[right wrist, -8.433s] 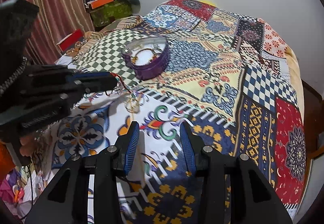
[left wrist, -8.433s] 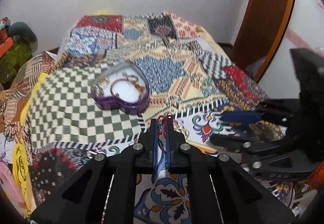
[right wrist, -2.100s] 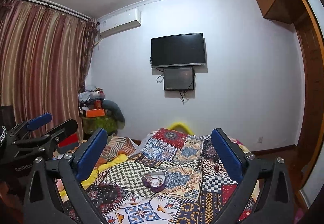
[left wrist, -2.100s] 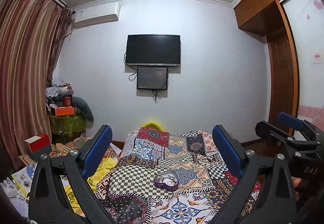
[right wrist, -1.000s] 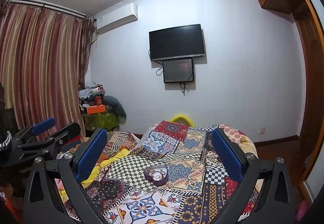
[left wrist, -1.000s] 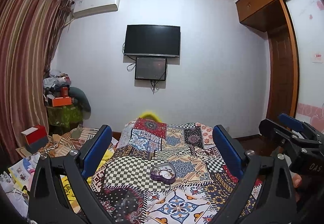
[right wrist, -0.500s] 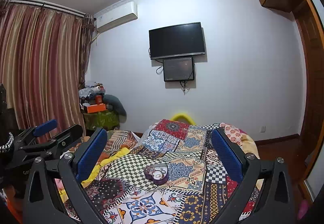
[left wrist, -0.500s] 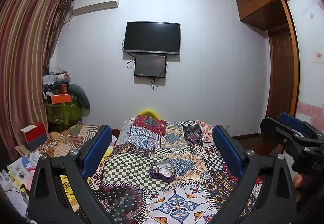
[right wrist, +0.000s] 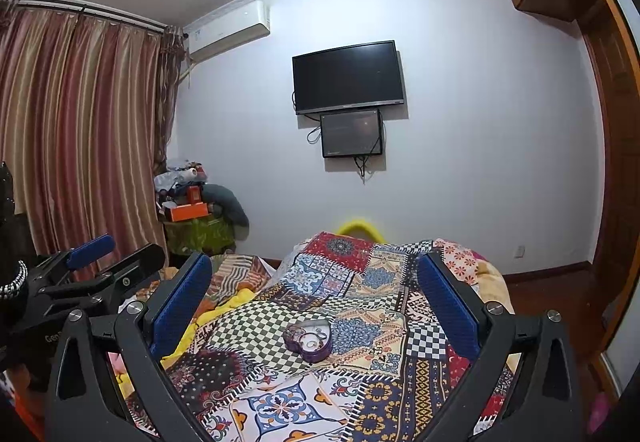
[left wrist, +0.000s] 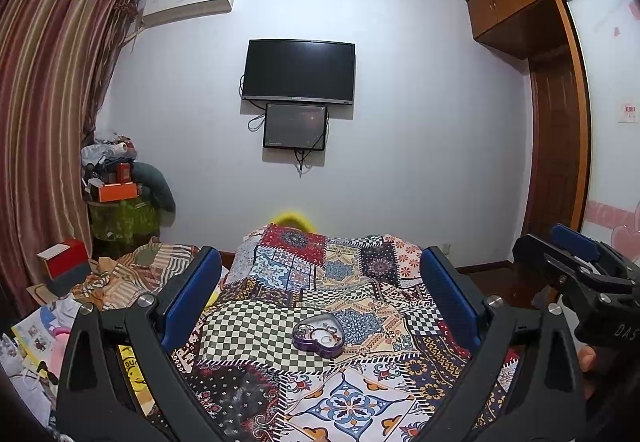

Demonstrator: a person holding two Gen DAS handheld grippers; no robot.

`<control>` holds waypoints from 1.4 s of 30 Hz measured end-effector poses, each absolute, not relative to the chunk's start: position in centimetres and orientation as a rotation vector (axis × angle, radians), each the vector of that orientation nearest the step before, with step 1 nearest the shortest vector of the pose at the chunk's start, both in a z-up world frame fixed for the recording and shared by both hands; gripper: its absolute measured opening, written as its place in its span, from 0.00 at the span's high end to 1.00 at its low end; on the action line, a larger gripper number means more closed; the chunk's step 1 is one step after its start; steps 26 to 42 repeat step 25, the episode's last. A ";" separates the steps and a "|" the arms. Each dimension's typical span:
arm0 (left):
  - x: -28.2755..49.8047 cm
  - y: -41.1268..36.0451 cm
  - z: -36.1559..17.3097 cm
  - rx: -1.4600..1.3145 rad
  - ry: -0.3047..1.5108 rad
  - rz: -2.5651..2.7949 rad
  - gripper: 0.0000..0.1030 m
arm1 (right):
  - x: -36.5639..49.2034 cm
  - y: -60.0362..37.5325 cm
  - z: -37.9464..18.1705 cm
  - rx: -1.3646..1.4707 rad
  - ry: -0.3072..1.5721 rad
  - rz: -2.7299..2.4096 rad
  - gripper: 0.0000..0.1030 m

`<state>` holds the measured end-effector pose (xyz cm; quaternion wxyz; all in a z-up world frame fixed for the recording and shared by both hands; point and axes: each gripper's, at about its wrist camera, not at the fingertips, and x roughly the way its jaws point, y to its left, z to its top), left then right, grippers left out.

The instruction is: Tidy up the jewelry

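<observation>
heart box [left wrist: 319, 335] holding jewelry, on quilt [left wrist: 256, 334]

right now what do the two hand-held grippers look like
Both the left hand-held gripper and the right hand-held gripper have matte black angular frames, silver screw heads and flat blue finger pads. White lettering marks their sides, only partly readable.
</observation>
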<state>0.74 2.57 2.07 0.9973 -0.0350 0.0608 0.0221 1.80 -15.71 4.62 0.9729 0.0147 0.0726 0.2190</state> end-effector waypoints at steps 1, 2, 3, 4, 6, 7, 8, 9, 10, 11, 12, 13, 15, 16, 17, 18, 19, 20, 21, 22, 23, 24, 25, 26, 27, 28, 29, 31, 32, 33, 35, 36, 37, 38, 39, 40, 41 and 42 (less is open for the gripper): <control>0.7 2.6 2.1 -0.068 0.120 0.045 0.03 | 1.8 -15.8 4.6 0.031 0.148 0.442 0.01; 0.7 2.6 2.0 -0.067 0.120 0.045 0.03 | 1.9 -15.8 4.6 0.032 0.149 0.442 0.01; 0.8 2.6 2.0 -0.066 0.120 0.045 0.03 | 1.9 -15.8 4.6 0.033 0.150 0.442 0.01; 0.8 2.5 2.0 -0.065 0.120 0.043 0.03 | 2.0 -15.8 4.6 0.034 0.151 0.441 0.01; 0.7 2.5 2.0 -0.063 0.125 0.031 0.03 | 2.0 -15.9 4.5 0.035 0.151 0.440 0.01; 0.7 2.5 2.0 -0.063 0.127 0.026 0.03 | 2.0 -15.9 4.5 0.037 0.151 0.440 0.01; 0.8 2.5 2.0 -0.063 0.128 0.025 0.03 | 2.0 -16.0 4.5 0.038 0.151 0.439 0.01; 0.8 2.4 2.0 -0.061 0.127 0.026 0.03 | 2.0 -16.0 4.5 0.039 0.150 0.439 0.01; 0.8 2.4 2.0 -0.059 0.127 0.027 0.03 | 2.0 -16.0 4.5 0.039 0.149 0.438 0.01; 0.8 2.4 2.0 -0.057 0.127 0.026 0.03 | 2.0 -16.0 4.5 0.039 0.149 0.437 0.01; 0.8 2.4 2.0 -0.056 0.127 0.025 0.03 | 2.0 -16.1 4.5 0.040 0.150 0.437 0.01; 0.7 2.4 1.9 -0.055 0.128 0.023 0.03 | 2.0 -16.1 4.5 0.041 0.150 0.436 0.01; 0.7 2.4 1.8 -0.052 0.130 0.019 0.03 | 2.0 -16.1 4.5 0.042 0.150 0.435 0.01; 0.7 2.3 1.8 -0.048 0.132 0.019 0.03 | 2.0 -16.1 4.5 0.042 0.150 0.434 0.01; 0.7 2.3 1.8 -0.047 0.133 0.021 0.03 | 2.1 -16.1 4.5 0.042 0.151 0.432 0.01; 0.7 2.3 1.7 -0.046 0.133 0.022 0.03 | 2.0 -16.0 4.5 0.043 0.152 0.431 0.01; 0.7 2.3 1.7 -0.046 0.132 0.019 0.03 | 2.0 -16.1 4.4 0.044 0.153 0.431 0.01; 0.7 2.3 1.7 -0.047 0.131 0.017 0.03 | 2.1 -16.1 4.4 0.045 0.154 0.430 0.01; 0.7 2.3 1.7 -0.048 0.132 0.016 0.03 | 2.1 -16.1 4.3 0.046 0.155 0.430 0.01; 0.7 2.3 1.6 -0.046 0.133 0.015 0.03 | 2.1 -16.2 4.3 0.047 0.156 0.429 0.01; 0.8 2.3 1.6 -0.044 0.135 0.015 0.03 | 2.2 -16.2 4.2 0.048 0.158 0.428 0.01; 0.8 2.3 1.6 -0.043 0.136 0.016 0.03 | 2.3 -16.2 4.2 0.048 0.161 0.427 0.01; 0.9 2.3 1.6 -0.041 0.138 0.016 0.03 | 2.3 -16.3 4.1 0.048 0.163 0.427 0.01; 0.9 2.3 1.6 -0.041 0.138 0.016 0.03 | 2.3 -16.3 4.1 0.048 0.163 0.427 0.01; 0.9 2.3 1.6 -0.041 0.138 0.016 0.03 | 2.3 -16.3 4.1 0.048 0.163 0.427 0.01; 0.9 2.3 1.6 -0.041 0.138 0.016 0.03 | 2.3 -16.3 4.1 0.048 0.163 0.427 0.01; 0.9 2.3 1.6 -0.041 0.138 0.016 0.03 | 2.3 -16.3 4.1 0.048 0.163 0.427 0.01; 0.9 2.3 1.6 -0.041 0.138 0.016 0.03 | 2.3 -16.3 4.1 0.048 0.163 0.427 0.01; 0.9 2.3 1.6 -0.041 0.138 0.016 0.03 | 2.3 -16.3 4.1 0.048 0.163 0.427 0.01; 0.9 2.3 1.6 -0.041 0.138 0.016 0.03 | 2.3 -16.3 4.1 0.048 0.163 0.427 0.01; 0.9 2.3 1.6 -0.041 0.138 0.016 0.03 | 2.3 -16.3 4.1 0.048 0.163 0.427 0.01; 0.9 2.3 1.6 -0.041 0.138 0.016 0.03 | 2.3 -16.3 4.1 0.048 0.163 0.427 0.01; 0.9 2.3 1.6 -0.041 0.138 0.016 0.03 | 2.3 -16.3 4.1 0.048 0.163 0.427 0.01; 0.9 2.3 1.6 -0.041 0.138 0.016 0.03 | 2.3 -16.3 4.1 0.048 0.163 0.427 0.01; 0.9 2.3 1.6 -0.041 0.138 0.016 0.03 | 2.3 -16.3 4.1 0.048 0.163 0.427 0.01; 0.9 2.3 1.6 -0.041 0.138 0.016 0.03 | 2.3 -16.3 4.1 0.048 0.163 0.427 0.01; 0.9 2.3 1.6 -0.041 0.138 0.016 0.03 | 2.3 -16.3 4.1 0.048 0.163 0.427 0.01; 0.9 2.3 1.6 -0.041 0.138 0.016 0.03 | 2.3 -16.3 4.1 0.048 0.163 0.427 0.01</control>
